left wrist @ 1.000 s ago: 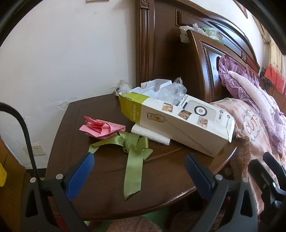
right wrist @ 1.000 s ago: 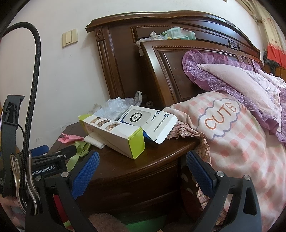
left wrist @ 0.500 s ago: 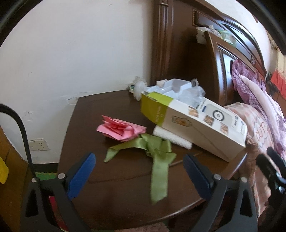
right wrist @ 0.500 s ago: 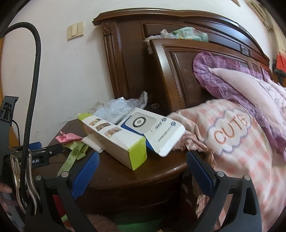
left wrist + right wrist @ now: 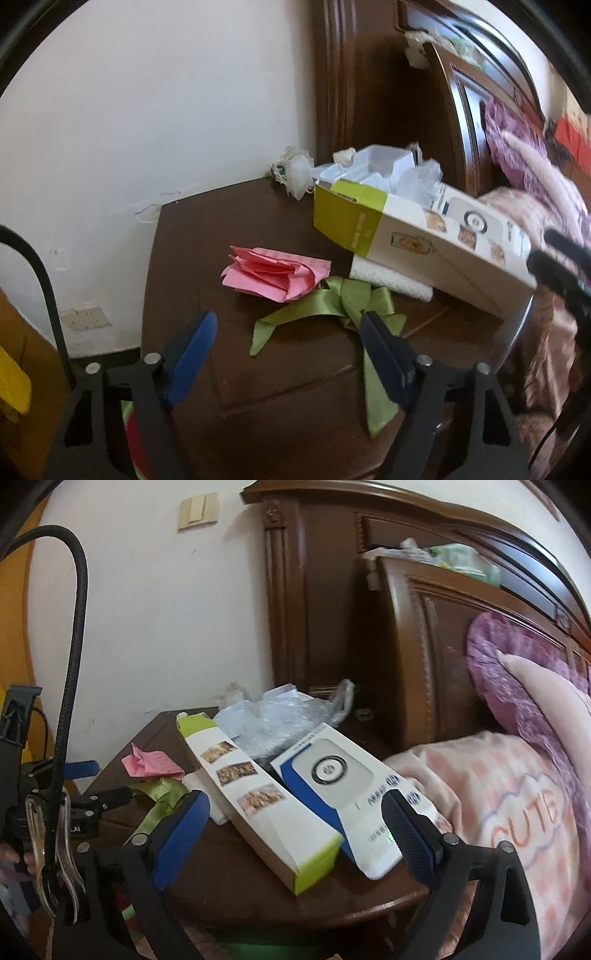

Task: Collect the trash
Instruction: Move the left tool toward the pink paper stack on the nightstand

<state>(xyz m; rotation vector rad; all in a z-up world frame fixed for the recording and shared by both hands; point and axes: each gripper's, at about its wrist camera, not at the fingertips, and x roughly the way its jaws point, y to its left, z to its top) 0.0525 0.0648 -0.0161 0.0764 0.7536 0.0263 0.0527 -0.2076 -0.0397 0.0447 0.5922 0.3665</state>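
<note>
One nightstand (image 5: 192, 369) carries two cartons: green-ended box (image 5: 266, 812), blue-and-white box (image 5: 332, 782). One green ribbon (image 5: 332, 306), one pink paper (image 5: 273, 273). Left gripper (image 5: 288, 350) closing, empty, above the ribbon; right gripper (image 5: 295, 834) wide, empty.

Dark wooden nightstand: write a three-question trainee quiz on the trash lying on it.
1. True or false: the folded pink paper lies on the dark wooden nightstand.
2. What colour is the satin ribbon bow?
3. The long white-and-green carton is: A upright, B lying on its side, C gripped by the left hand-held gripper.

Key: 1 true; 2 green; 3 B.
</note>
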